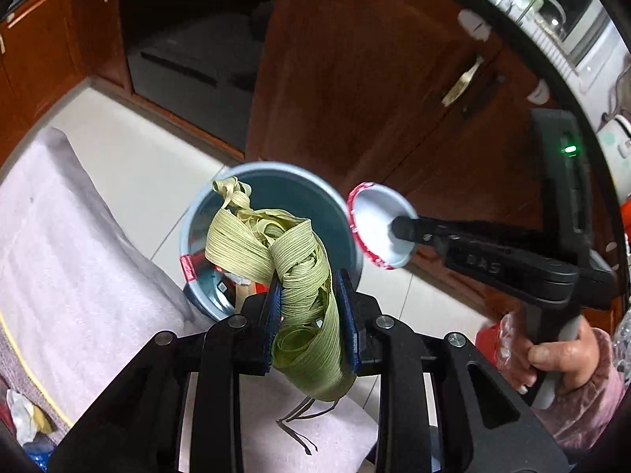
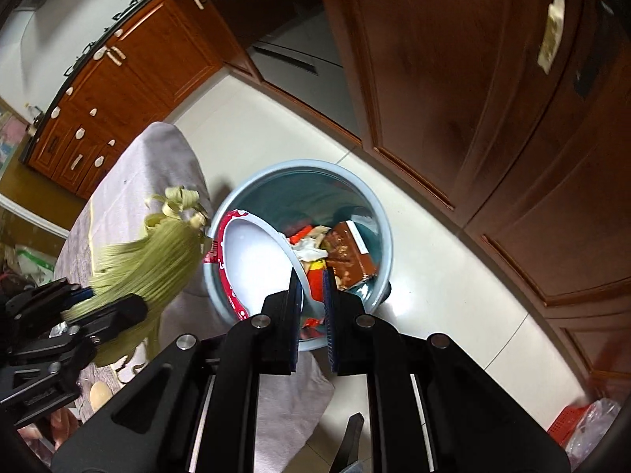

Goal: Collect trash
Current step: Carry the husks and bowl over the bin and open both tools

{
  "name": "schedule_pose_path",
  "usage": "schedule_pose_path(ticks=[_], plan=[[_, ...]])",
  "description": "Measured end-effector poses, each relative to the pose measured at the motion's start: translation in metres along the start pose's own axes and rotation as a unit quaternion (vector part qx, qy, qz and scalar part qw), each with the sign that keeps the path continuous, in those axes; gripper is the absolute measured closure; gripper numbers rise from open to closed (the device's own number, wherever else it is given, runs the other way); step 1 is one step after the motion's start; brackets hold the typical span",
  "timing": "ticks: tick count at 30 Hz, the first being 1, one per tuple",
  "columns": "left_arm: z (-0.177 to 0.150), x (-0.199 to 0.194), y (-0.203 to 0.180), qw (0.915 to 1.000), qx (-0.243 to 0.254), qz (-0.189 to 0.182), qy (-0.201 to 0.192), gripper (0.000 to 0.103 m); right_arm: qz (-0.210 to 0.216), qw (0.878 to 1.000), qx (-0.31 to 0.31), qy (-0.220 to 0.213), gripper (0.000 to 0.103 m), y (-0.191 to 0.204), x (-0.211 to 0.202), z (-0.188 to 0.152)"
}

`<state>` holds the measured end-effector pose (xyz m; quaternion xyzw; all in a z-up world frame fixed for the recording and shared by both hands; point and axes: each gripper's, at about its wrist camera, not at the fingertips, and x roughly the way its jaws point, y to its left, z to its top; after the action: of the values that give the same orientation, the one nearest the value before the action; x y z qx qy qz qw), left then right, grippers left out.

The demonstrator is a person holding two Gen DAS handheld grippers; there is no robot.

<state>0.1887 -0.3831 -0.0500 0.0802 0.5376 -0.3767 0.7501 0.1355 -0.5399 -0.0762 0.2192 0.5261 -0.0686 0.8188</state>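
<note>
Gripping a pale-green ribbon bundle [image 1: 294, 276], the left tongs [image 1: 311, 315] hung near the round blue bin [image 1: 272, 171]; the right tongs [image 2: 313, 307], clamped on a red-rimmed paper bowl [image 2: 256, 260], hovered directly above it.

Left gripper [image 1: 309, 315]: matte black plastic linkage with round silver screw heads at the pivots; fingers [image 1: 273, 323] carry ribbed dark blue pads. Right gripper [image 2: 312, 315]: same black frame, silver screws and blue ridged pads; white strips line the inner rails. Seen from the left wrist view, its body bears embossed lettering, a green indicator light and a grey handle. Hand [image 1: 560, 358]: bare skin, pink fuzzy sleeve.
</note>
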Motion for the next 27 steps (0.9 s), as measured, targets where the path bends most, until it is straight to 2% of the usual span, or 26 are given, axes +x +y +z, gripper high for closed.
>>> schedule_pose_path(ticks=[8,10,13,16,25,27], plan=[[0.007,0.048,0.009,0.9986,-0.014,0.022,0.047,0.07,-0.003,1.0,0.009,0.02,0.092,-0.012,0.02,0.002],[0.007,0.05,0.011,0.9984,-0.017,0.027,0.046,0.059,-0.003,1.0,0.01,0.023,0.092,-0.012,0.024,0.003],[0.008,0.05,0.013,0.9983,-0.021,0.033,0.043,0.054,-0.003,1.0,0.011,0.028,0.092,-0.011,0.03,0.003],[0.006,0.046,0.016,0.998,-0.027,0.043,0.039,0.044,-0.004,0.999,0.013,0.032,0.092,-0.01,0.035,0.005],[-0.008,0.024,0.029,0.997,-0.047,0.049,0.035,0.042,-0.005,0.999,0.004,0.043,0.092,-0.002,0.047,0.01],[-0.012,0.021,0.029,0.997,-0.049,0.049,0.034,0.042,-0.003,0.999,0.001,0.044,0.087,0.003,0.048,0.012]])
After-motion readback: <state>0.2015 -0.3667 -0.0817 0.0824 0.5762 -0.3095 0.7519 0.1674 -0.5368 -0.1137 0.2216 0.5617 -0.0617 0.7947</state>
